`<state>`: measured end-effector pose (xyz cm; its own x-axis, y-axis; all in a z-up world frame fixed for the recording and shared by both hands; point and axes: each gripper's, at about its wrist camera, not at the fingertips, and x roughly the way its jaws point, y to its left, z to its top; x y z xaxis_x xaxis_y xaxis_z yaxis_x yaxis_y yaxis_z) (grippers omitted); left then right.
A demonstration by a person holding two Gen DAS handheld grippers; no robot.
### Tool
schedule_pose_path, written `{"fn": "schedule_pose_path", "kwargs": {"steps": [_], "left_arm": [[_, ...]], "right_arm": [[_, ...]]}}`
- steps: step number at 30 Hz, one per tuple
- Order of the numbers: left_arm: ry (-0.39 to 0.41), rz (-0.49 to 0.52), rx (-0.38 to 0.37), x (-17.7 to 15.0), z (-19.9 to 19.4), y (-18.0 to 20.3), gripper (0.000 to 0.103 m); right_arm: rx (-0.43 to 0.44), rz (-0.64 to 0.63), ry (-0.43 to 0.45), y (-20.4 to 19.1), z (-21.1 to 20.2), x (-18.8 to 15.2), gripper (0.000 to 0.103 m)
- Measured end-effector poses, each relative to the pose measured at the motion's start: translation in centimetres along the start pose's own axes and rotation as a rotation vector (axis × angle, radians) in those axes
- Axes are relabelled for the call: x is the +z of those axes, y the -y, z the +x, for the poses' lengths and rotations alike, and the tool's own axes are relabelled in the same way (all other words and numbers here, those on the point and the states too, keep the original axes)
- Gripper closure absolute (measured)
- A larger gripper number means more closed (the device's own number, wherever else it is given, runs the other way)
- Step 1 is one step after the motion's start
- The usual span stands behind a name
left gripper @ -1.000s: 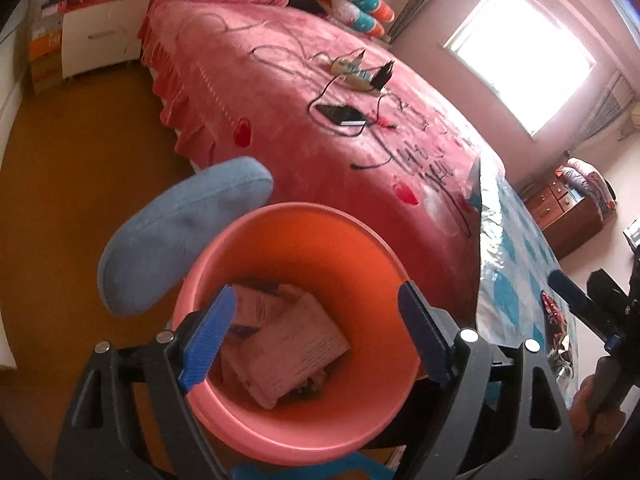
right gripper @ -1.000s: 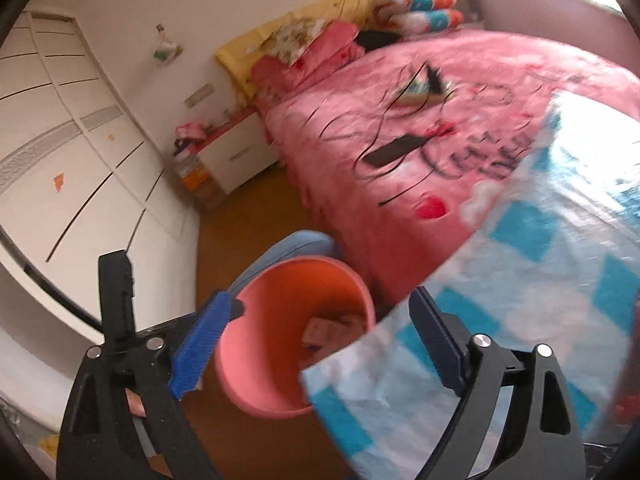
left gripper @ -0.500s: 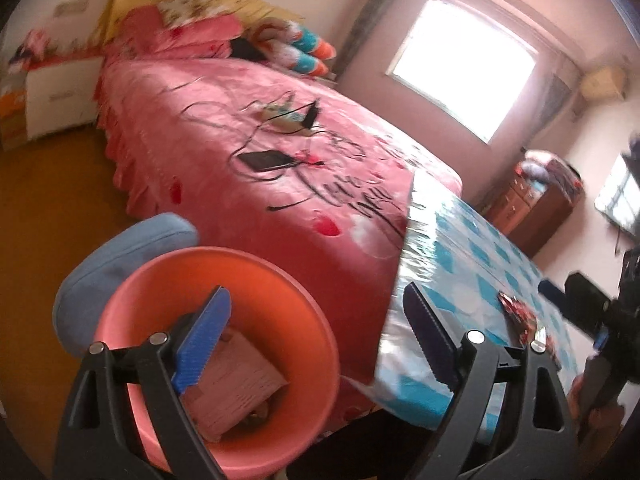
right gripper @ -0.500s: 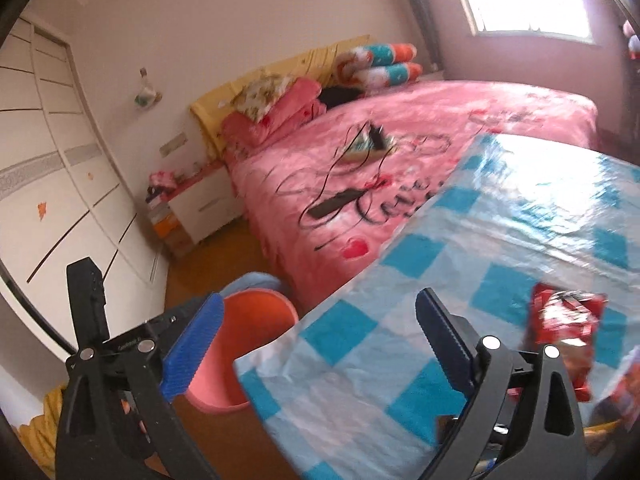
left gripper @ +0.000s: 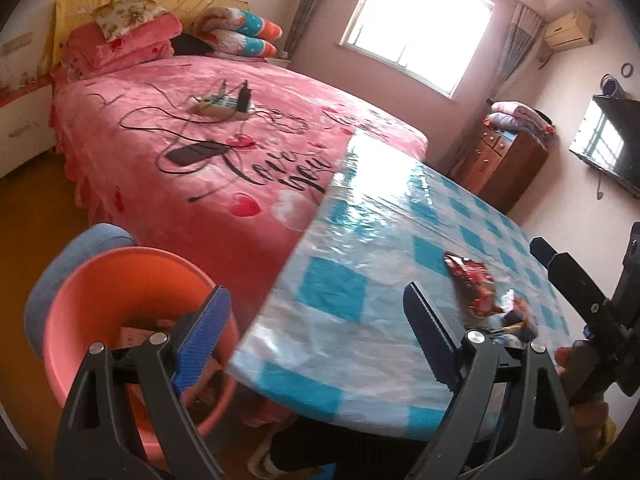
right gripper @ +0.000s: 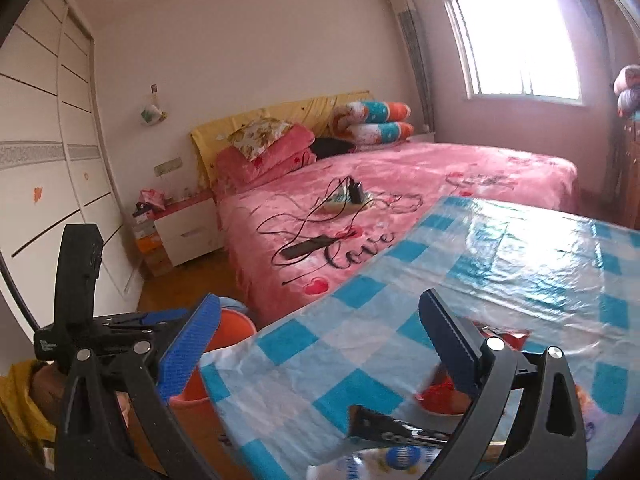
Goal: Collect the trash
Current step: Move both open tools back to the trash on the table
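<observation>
The left hand-held gripper (left gripper: 316, 340) points down at a slant over the near left corner of the table (left gripper: 360, 240), its ribbed blue pads spread wide with nothing between them; its jaws have just been opening. One pad hangs over the round salmon-pink plastic bucket (left gripper: 80, 304), the other over the tablecloth. The right hand-held gripper (right gripper: 320, 344) is held at a shallower tilt over the table's near edge, jaws at their widest, having just been opening too, and empty. A hand (left gripper: 588, 384) grips its black frame at the right edge of the left view.

The table wears a glossy, wrinkled plastic cloth of blue and white checks that throws back the window light. Trash lies on it near the near right corner: a crumpled red foil snack wrapper (left gripper: 472, 280) and, just beside it, a small heap of other wrappers, too blurred to tell apart. In the right view a red wrapper (right gripper: 440, 396) shows partly behind the right pad, with a white printed packet (right gripper: 384, 460) at the near edge. The bucket stands on the brown floor off the table's left corner and holds pale cardboard pieces (left gripper: 134, 336). A blue padded seat (left gripper: 68, 256) is touching the bucket's far side.

Beyond the table's left edge lies a bed (left gripper: 180, 184) with a plush pink cover, carrying a power strip (left gripper: 224, 106), black cables and a dark phone (left gripper: 188, 155).
</observation>
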<state>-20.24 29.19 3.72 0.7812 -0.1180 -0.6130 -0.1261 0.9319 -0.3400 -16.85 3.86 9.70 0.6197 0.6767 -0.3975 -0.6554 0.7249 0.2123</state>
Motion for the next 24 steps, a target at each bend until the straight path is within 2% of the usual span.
{"fn": "schedule_pose_path", "kwargs": {"steps": [8,17,24], "left_arm": [[0.004,0.065,-0.003,-0.1,0.3,3.4,0.015],[-0.044,0.099,-0.034,-0.6,1.4,6.6,0.015],[-0.07,0.13,-0.059,-1.2,1.9,8.8,0.015]], "right_arm": [[-0.066,0.014,0.022,2.6,-1.6,0.0,0.005],[-0.105,0.017,0.071,4.7,-3.5,0.0,0.005],[-0.137,0.044,0.078,6.7,-4.5,0.0,0.005]]}}
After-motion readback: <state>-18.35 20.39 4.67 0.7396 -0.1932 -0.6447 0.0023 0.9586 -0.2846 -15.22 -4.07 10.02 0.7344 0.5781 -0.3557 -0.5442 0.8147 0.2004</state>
